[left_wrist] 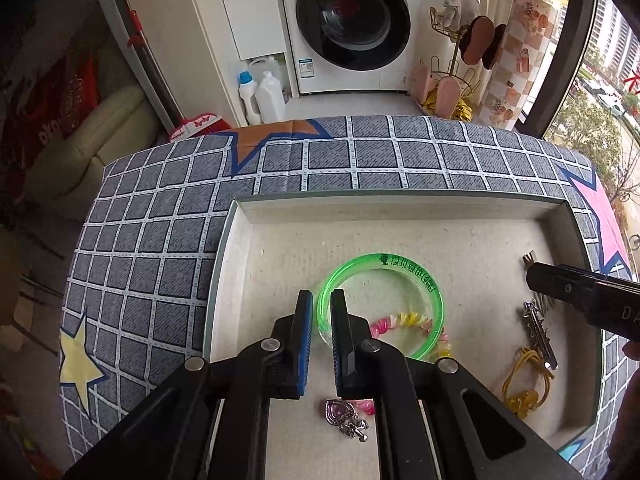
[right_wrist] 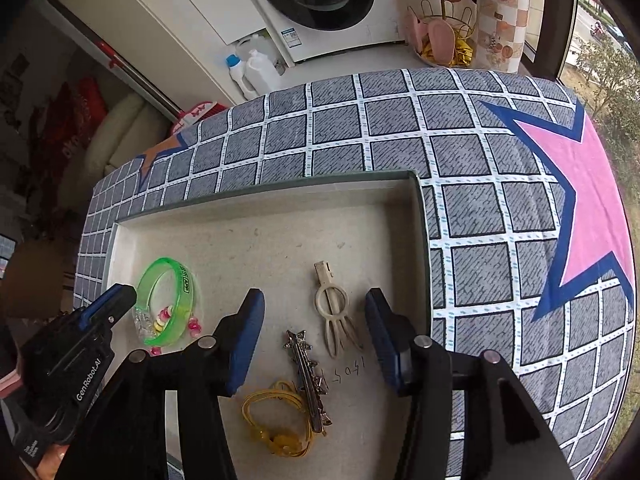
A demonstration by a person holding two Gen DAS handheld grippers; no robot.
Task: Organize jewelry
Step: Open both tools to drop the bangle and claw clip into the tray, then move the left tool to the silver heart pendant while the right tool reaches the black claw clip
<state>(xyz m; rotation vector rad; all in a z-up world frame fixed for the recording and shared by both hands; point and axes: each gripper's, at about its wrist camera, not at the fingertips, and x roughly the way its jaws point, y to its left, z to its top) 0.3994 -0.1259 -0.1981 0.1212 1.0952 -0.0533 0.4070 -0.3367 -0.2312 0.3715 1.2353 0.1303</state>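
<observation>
Nearest the lens, at the bottom of the left wrist view, our left gripper is clenched to its narrowest. The green bangle's near rim shows in the slit between its fingers, but whether the pads pinch it or hang just above it we cannot tell. Under the jaws, low in the frame, lies a heart pendant with small silver charms. A pink and yellow spiral tie runs through the bangle.

At the bottom of the right wrist view our right gripper stands released, fingers well apart, nothing between the pads. It hangs over the spiked silver clip, lower centre, and we judge it has just let a piece go or is lining up on one. Just below lies the yellow tie, touching the clip's lower end. Just above, mid-frame, lies the cream clip, prongs toward us.

All of this sits in the shallow tray, whose pale felt-like floor keeps small pieces from sliding. The jewelry is loosely sorted: bangle and spiral tie at the left, clips and yellow tie at the right.

Beyond the tray the checked cloth with stars covers the table, and a washing machine fills the top of the frame.
</observation>
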